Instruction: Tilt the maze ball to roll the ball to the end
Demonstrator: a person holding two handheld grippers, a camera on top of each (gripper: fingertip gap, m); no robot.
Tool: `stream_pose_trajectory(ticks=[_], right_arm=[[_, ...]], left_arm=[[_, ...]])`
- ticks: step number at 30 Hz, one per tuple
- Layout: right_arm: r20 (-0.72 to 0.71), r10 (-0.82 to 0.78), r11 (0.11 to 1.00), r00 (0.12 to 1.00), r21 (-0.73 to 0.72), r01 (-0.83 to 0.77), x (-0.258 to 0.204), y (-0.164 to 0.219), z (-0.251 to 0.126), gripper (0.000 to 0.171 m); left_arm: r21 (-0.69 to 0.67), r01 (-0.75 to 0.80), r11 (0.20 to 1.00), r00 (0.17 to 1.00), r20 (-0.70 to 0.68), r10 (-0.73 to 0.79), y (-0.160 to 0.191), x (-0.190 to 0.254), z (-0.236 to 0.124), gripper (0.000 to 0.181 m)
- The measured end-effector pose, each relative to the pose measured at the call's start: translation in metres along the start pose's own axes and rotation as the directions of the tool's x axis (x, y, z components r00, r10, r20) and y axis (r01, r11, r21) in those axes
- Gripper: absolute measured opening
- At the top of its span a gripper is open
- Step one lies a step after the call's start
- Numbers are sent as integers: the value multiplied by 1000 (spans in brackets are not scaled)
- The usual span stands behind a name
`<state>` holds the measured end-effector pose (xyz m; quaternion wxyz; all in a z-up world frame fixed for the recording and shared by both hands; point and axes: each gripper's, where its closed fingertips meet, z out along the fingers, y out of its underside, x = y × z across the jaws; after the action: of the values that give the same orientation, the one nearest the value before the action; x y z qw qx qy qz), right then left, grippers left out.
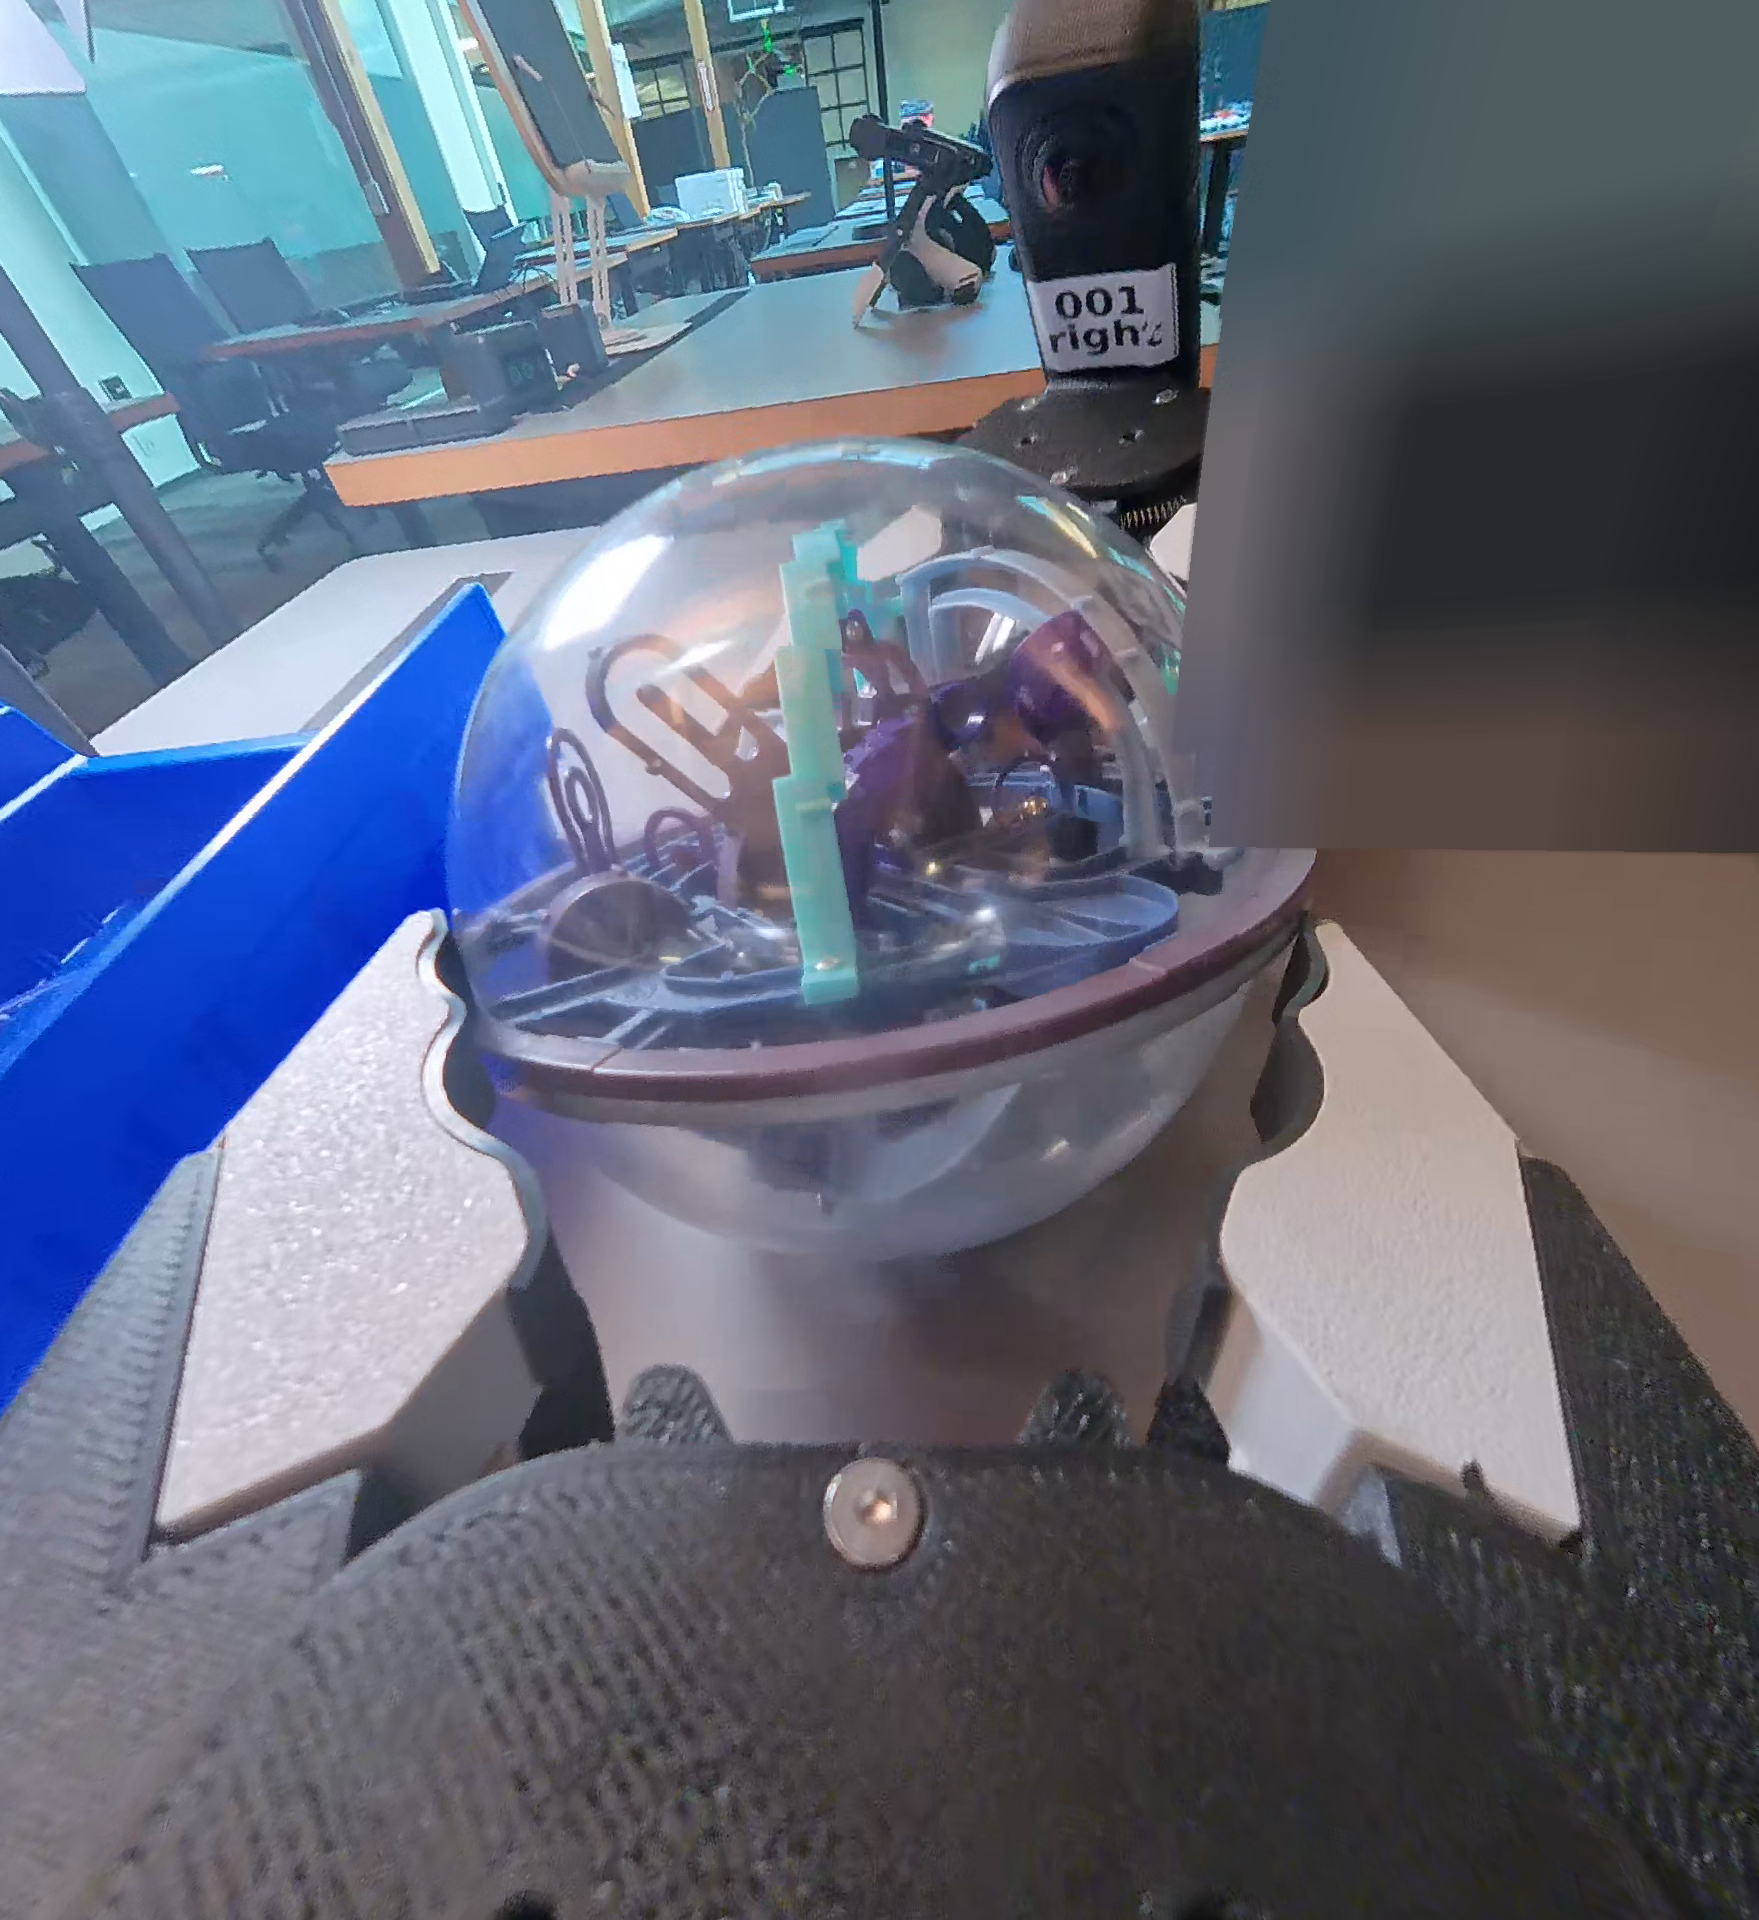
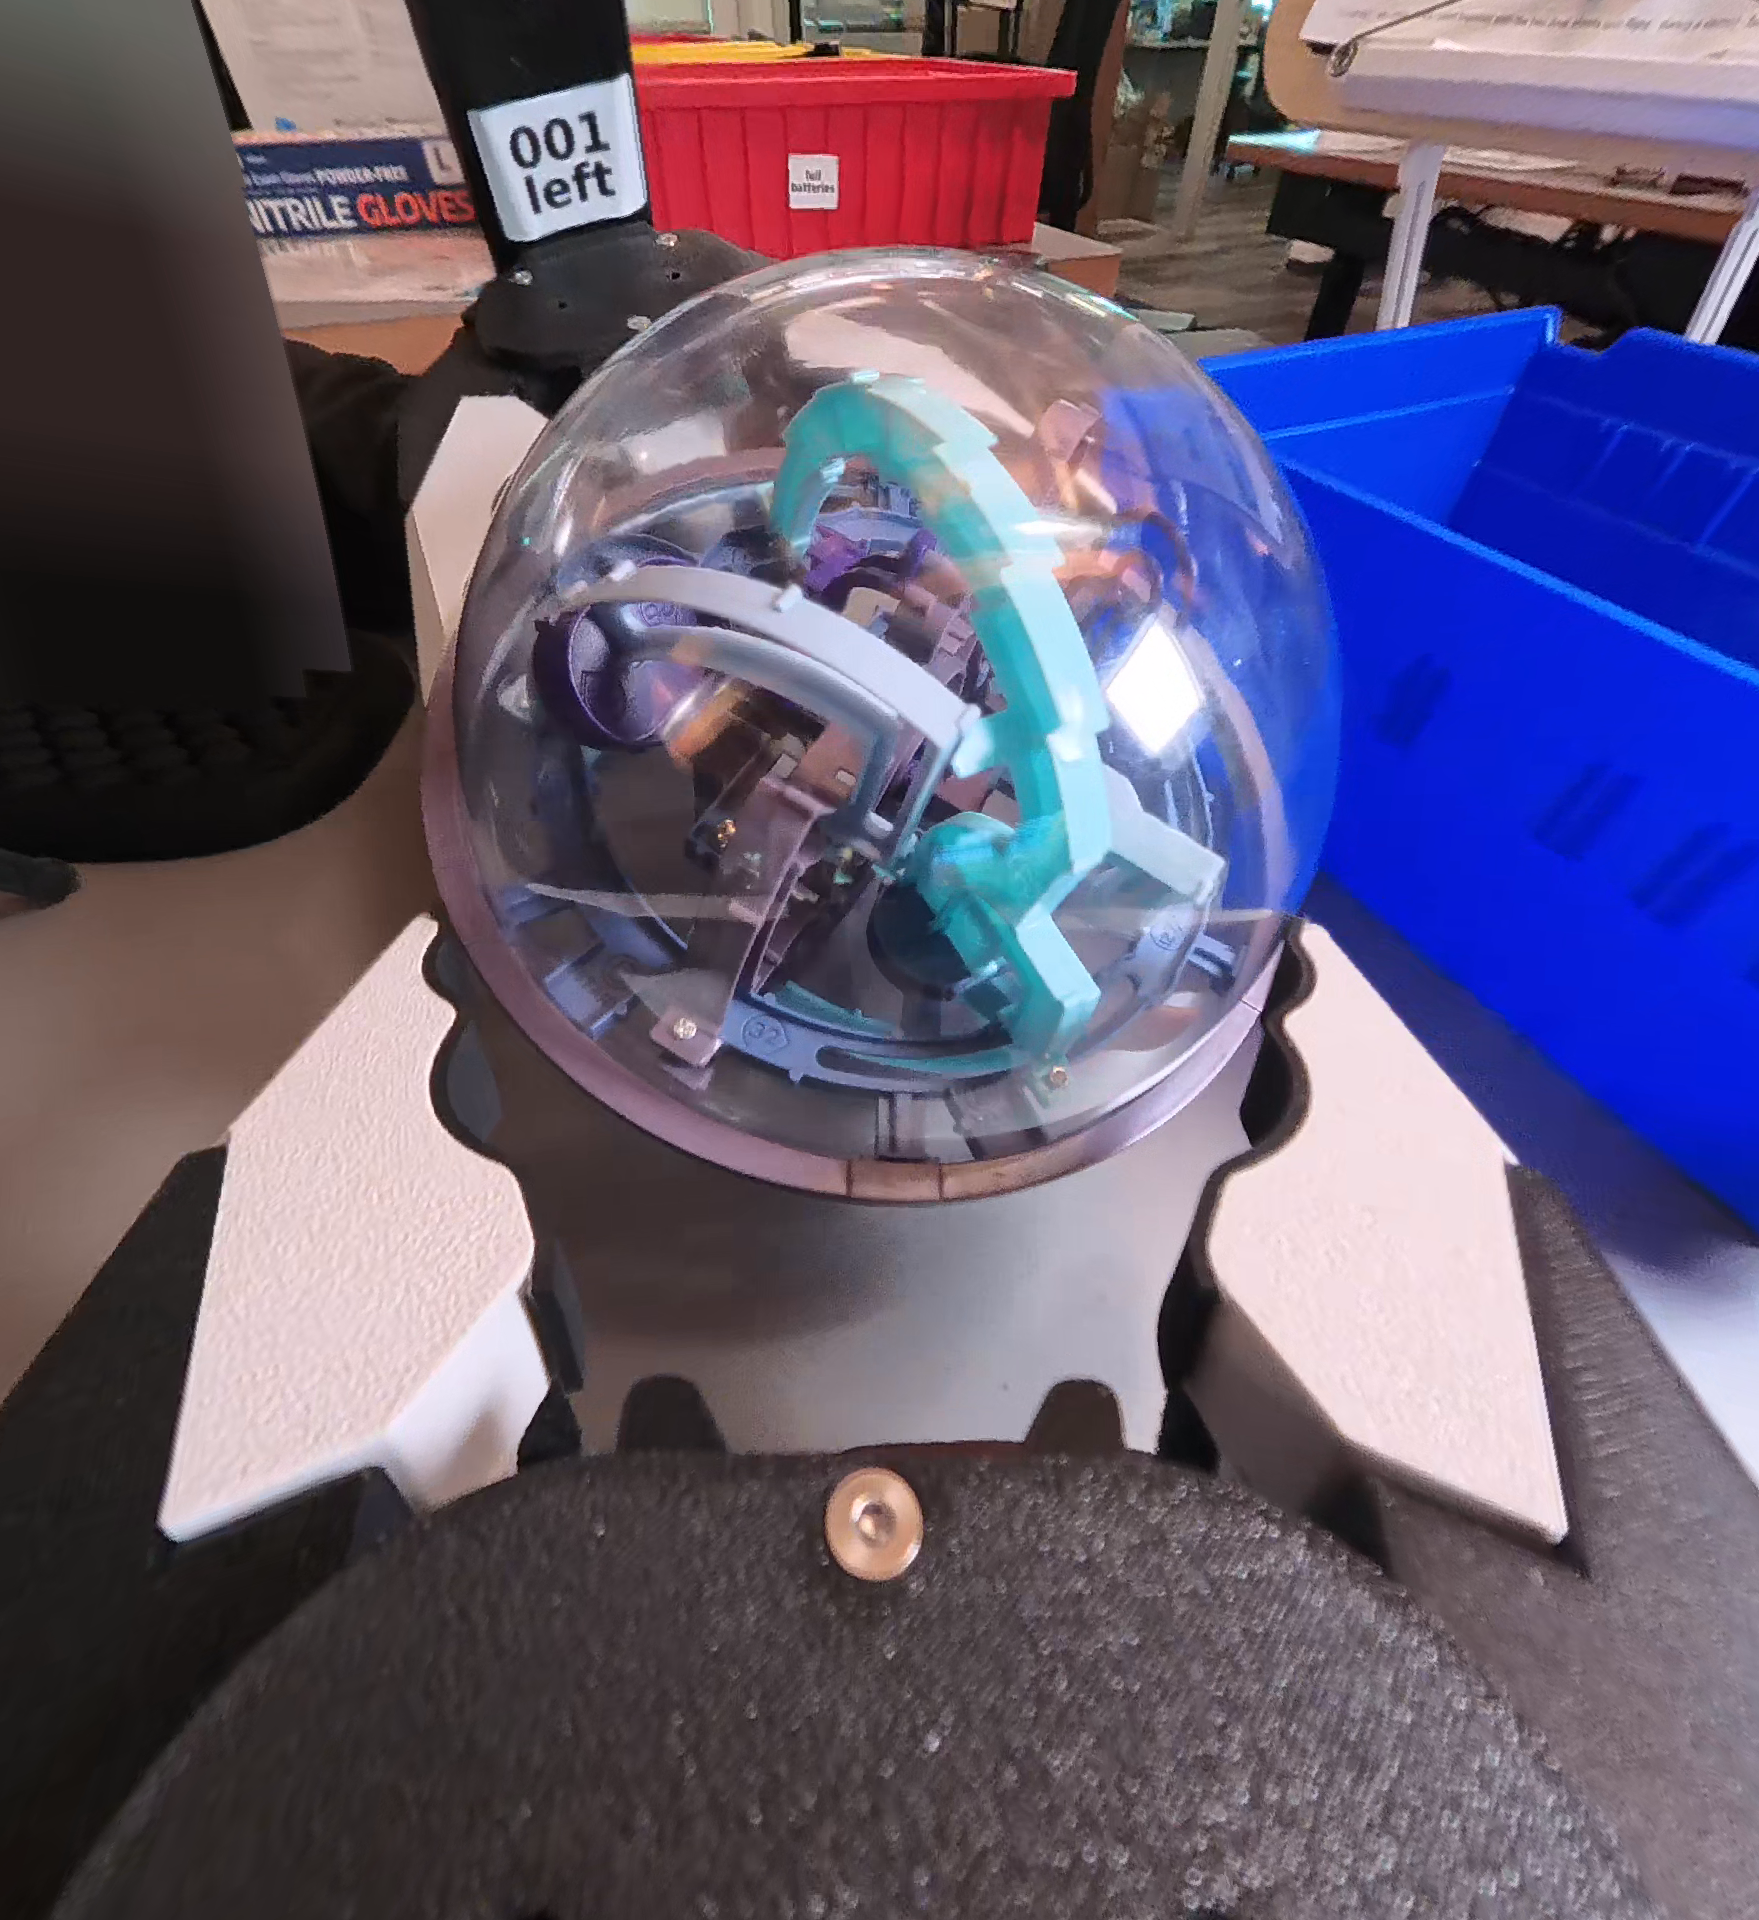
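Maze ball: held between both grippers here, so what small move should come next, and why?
Probably a slight, slow tilt, both grippers turning together. The maze ball sits clamped between the left gripper and right gripper; the small ball's position can't be made out, so any larger tilt would be blind.

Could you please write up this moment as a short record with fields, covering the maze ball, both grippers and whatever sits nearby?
object: clear maze ball with teal, grey and purple tracks inside
left gripper: fingers on either side of the ball, at its dark seam
right gripper: the same, from the opposite side
small ball inside: cannot be picked out
beside: blue bin
behind: red bin
surface: light table
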<state>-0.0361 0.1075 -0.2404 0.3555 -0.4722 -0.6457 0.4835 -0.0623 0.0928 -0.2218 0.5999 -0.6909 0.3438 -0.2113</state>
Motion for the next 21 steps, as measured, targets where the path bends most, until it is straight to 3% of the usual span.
stream_pose_trajectory(ticks=[5,8,13,17,19,21], right_arm=[[46,93,996,995,-11,-93,-2,3,1,146],[5,87,996,996,-24,-87,2,0,-2,144],[-215,-228,974,950,-34,225,9,-32,-19,144],[-301,-397,917,867,-181,357,23,-19,-4,147],[-306,-348,937,886,-151,315,32,-15,-4,147],[-254,-216,976,943,-78,203,36,-12,-8,148]], left_arm=[[-11,47,999,999,5,-47,-6,0,1,148],[-39,103,994,995,5,-103,-5,-5,1,147],[-92,275,957,961,-10,-277,-9,-18,11,146],[-137,389,911,920,4,-392,-15,-32,26,142],[-145,385,911,920,-11,-391,-17,-33,29,146],[-135,284,949,953,-70,-295,-19,-26,28,149]])
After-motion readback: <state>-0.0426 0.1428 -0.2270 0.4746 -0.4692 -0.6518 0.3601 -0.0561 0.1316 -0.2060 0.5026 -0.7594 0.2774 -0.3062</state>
